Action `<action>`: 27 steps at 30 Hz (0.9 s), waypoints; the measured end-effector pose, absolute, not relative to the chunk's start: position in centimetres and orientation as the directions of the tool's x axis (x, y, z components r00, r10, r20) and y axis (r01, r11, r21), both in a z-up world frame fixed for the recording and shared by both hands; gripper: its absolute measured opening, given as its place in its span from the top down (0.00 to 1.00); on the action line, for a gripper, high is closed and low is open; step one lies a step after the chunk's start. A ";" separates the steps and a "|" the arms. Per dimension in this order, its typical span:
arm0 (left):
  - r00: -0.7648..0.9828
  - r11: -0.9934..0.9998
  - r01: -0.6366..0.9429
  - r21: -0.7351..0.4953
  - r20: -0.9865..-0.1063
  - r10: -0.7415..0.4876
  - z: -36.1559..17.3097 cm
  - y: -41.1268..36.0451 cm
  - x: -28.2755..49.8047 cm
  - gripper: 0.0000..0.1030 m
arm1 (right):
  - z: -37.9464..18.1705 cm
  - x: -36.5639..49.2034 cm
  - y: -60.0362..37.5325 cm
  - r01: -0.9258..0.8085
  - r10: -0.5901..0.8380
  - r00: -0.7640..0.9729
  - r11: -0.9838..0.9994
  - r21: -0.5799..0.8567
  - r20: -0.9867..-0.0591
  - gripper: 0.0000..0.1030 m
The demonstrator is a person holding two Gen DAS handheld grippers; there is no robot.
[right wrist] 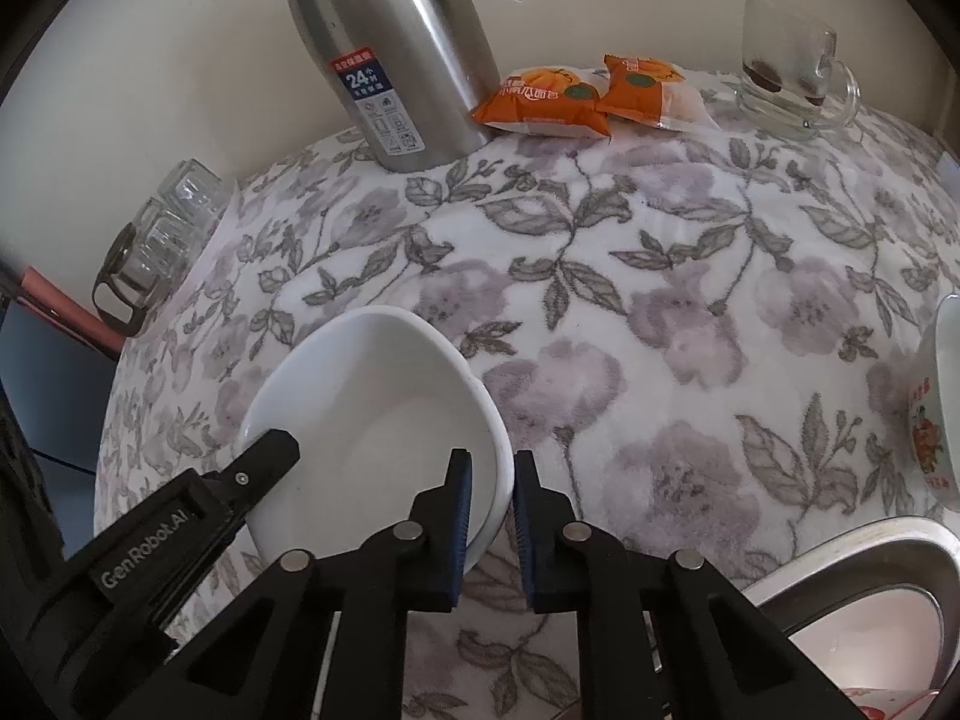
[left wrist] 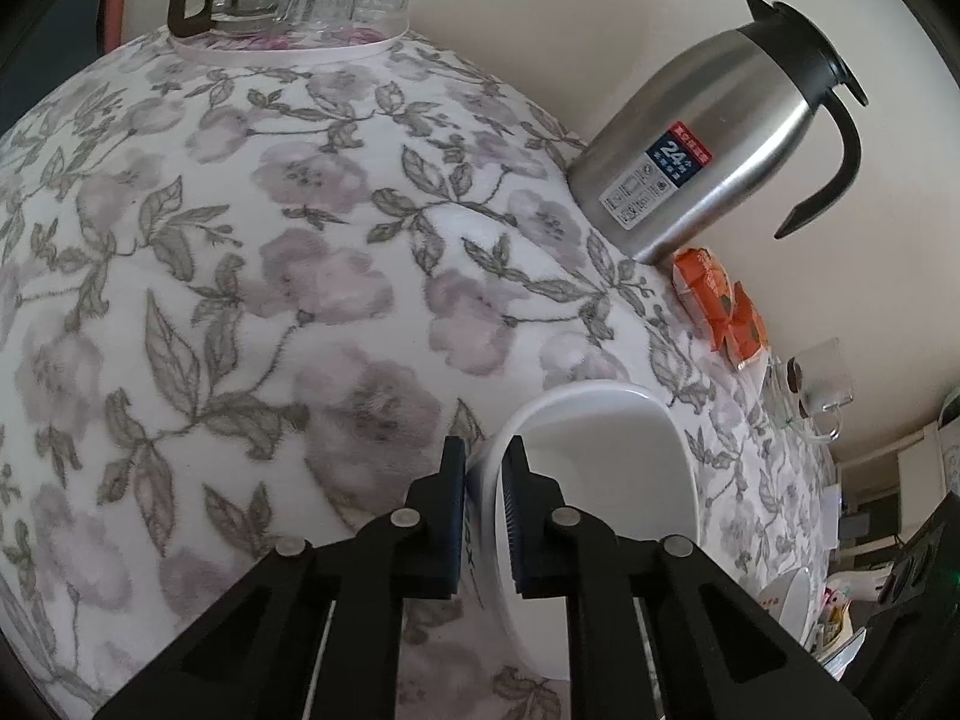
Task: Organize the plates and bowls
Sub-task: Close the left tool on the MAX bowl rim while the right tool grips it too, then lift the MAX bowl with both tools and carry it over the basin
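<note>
On the flowered tablecloth point(right wrist: 690, 300), a white bowl point(right wrist: 372, 420) sits tilted, pinched at opposite rims: left gripper point(left wrist: 486, 516) on one edge, right gripper point(right wrist: 492, 516) on the other. Behind stand a steel jug point(right wrist: 390, 54), orange snack packets point(right wrist: 576, 99) and a glass mug point(right wrist: 792, 72).

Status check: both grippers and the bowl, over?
Left gripper and right gripper both clamp the white bowl's rim, opposite sides. Bowl tilted above the cloth. Nothing blocking.
</note>
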State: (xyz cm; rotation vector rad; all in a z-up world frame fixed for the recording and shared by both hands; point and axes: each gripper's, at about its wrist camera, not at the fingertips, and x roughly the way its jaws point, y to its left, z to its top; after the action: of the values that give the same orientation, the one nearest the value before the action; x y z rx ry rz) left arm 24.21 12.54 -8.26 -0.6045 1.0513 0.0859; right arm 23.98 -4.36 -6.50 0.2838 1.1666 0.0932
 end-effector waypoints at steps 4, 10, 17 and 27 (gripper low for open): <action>0.504 0.840 -0.333 -0.429 -0.833 -0.226 -8.0 12.5 24.1 0.88 | -6.4 23.6 -4.3 0.070 0.214 0.394 0.963 0.262 -0.894 0.86; 0.518 0.853 -0.307 -0.421 -0.826 -0.222 -6.5 12.4 23.6 0.88 | -4.9 22.7 -4.4 0.055 0.223 0.413 0.962 0.269 -0.883 0.86; 0.570 0.858 -0.262 -0.441 -0.789 -0.232 -3.1 11.9 22.0 0.88 | -1.7 21.4 -5.0 0.039 0.227 0.461 0.961 0.275 -0.858 0.86; 0.631 0.872 -0.192 -0.451 -0.737 -0.242 0.7 10.1 19.4 0.88 | 2.1 18.3 -6.6 0.023 0.225 0.521 0.961 0.277 -0.823 0.86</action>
State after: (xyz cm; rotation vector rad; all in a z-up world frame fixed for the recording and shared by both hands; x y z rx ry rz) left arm 19.36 10.13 0.70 -0.5291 0.8986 -0.0301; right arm 18.31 -6.57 2.13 0.2679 1.0187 0.1225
